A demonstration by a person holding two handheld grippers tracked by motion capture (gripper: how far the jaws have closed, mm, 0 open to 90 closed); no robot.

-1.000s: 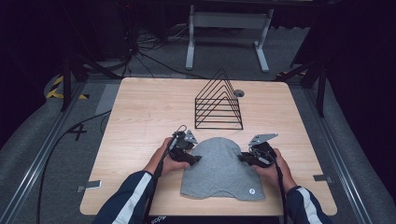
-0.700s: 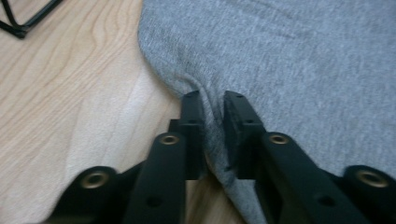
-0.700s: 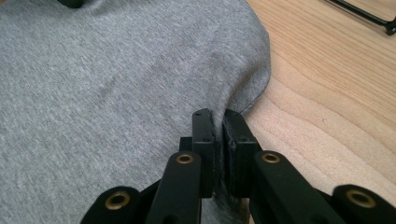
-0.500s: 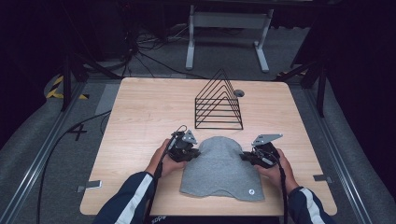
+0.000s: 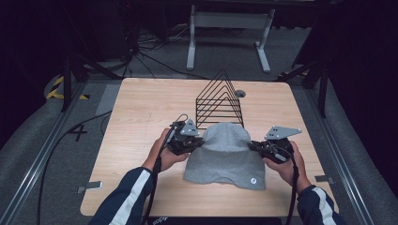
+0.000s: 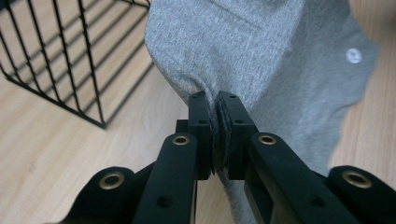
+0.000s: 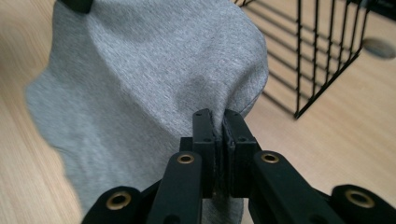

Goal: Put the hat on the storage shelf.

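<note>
Dark floor and cables lie around the pale wood surface (image 5: 141, 103). On it, the left hand-held gripper (image 6: 215, 100) is clamped tight on one side of the grey cloth (image 5: 225, 154), and the right hand-held gripper (image 7: 218, 116) pinches the other side. The cloth hangs between them, its low edge near the surface, just in front of the black wire rack (image 5: 219, 101). Best to lift both sides evenly so it does not slip. Both hands sit low, forearms reaching forward, jaws pointing inward.
</note>
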